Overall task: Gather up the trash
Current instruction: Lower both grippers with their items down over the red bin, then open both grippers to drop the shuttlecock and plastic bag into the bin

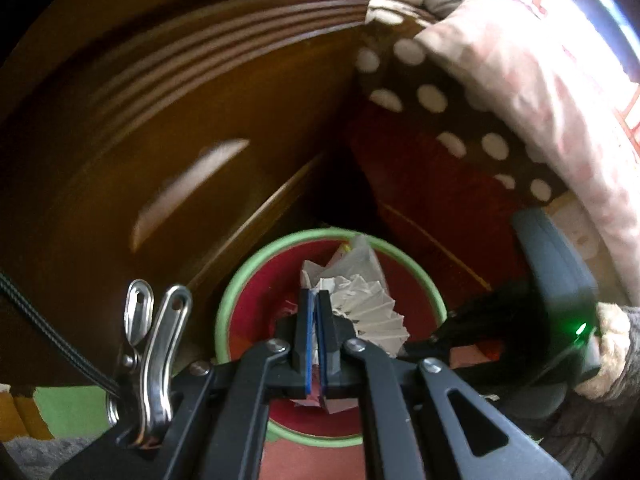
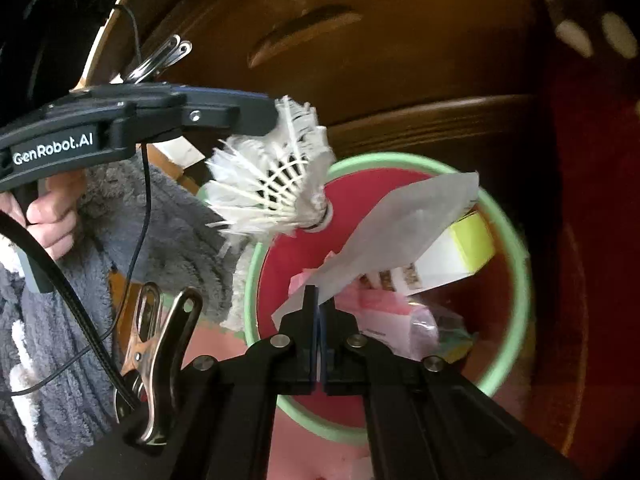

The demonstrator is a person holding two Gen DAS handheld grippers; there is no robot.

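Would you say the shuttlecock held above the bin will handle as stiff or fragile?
The shuttlecock probably weighs very little, being mostly feathers. Its frayed, splayed feathers suggest it crushes easily. The left gripper pinches only the feather edge, so it may slip.

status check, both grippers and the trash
Left gripper shut on shuttlecock. Right gripper shut on paper wrapper. Both over bin, nothing blocking.

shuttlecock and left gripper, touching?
Touching. In the right wrist view the left gripper pinches the shuttlecock by its feather edge above the bin.
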